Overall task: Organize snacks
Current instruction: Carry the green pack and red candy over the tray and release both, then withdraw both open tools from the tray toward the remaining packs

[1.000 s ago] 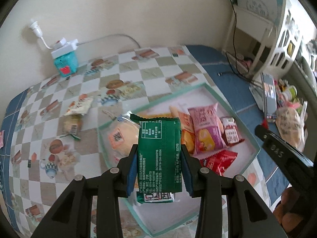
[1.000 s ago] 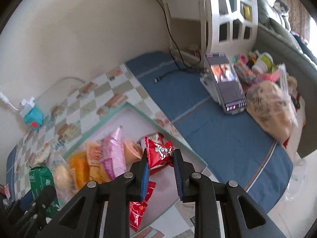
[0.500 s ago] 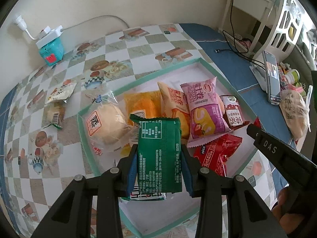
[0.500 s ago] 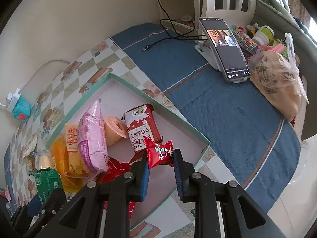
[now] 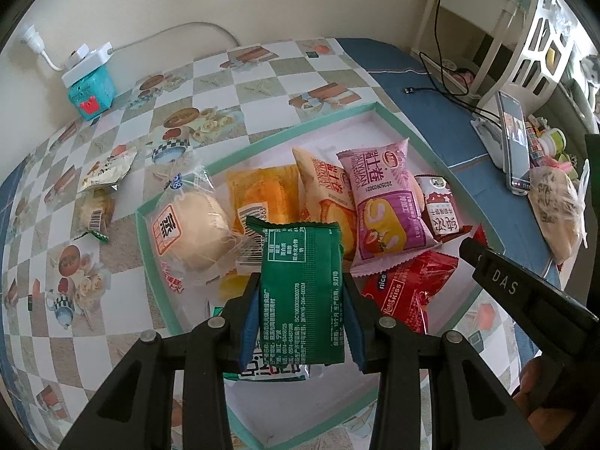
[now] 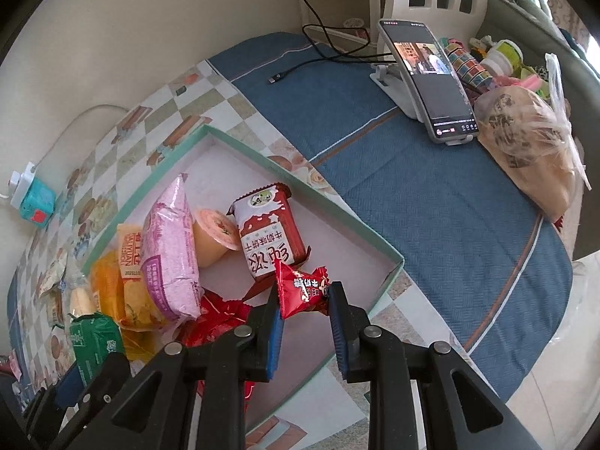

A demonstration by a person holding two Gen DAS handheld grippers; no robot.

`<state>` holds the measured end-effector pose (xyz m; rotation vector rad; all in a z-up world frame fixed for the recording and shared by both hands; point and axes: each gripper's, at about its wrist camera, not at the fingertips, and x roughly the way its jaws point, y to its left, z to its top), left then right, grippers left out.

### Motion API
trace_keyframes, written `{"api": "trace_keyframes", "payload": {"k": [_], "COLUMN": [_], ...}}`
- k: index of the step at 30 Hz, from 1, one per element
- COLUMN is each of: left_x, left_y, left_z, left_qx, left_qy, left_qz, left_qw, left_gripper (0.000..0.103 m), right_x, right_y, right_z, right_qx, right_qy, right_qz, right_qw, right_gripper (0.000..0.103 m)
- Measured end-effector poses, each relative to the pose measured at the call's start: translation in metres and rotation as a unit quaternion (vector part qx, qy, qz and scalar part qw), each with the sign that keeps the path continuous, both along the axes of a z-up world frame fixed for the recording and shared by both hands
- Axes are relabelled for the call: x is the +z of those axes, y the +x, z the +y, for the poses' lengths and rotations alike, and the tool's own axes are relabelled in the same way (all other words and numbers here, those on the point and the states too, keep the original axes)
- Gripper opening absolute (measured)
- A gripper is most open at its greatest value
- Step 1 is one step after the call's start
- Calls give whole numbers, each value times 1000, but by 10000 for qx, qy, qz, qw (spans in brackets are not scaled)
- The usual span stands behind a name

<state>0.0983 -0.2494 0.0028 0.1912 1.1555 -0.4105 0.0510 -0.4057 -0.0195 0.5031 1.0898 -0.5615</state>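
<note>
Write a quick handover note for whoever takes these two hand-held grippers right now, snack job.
Left hand-held gripper: shut on the green packet, above the tray.
Right hand-held gripper: shut on a small red candy packet, also over the tray.
Done: pink pack, orange packs, bun and red packs lie in the tray.
Left: set both held packets down; two snacks remain on the checked cloth outside the tray.
</note>
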Motion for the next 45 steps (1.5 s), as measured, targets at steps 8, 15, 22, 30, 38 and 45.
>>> {"api": "trace_keyframes", "payload": {"k": [8, 15, 22, 30, 38, 45], "left_x": [5, 10, 8, 5, 7, 8], "left_y": [3, 12, 28, 41, 51, 56], "left_z": [7, 24, 58, 101, 147, 187], "left_qx": [114, 447, 1191, 2015, 2678, 3164], "left_qy": [-80, -120, 26, 39, -62, -36], "left_qz": [-28, -60, -147, -184, -154, -153], "left_qw": [9999, 9989, 9928, 9793, 9633, 9485], "left_gripper": [63, 79, 89, 98, 102, 102], "right_x": [-1, 5, 10, 18, 31, 34], "right_y": [0, 0, 6, 16, 27, 38], "right_z": [-2, 1, 13, 34, 68, 103], "right_qx": [-62, -32, 186, 515, 926, 1349], "right_qy": [68, -24, -174, -329, -518, -617], "right_qz": [35, -39, -71, -159, -318, -378], "right_qw": [10000, 10000, 9997, 9980, 9938, 9882], "right_gripper": [44, 63, 78, 97, 100, 102]}}
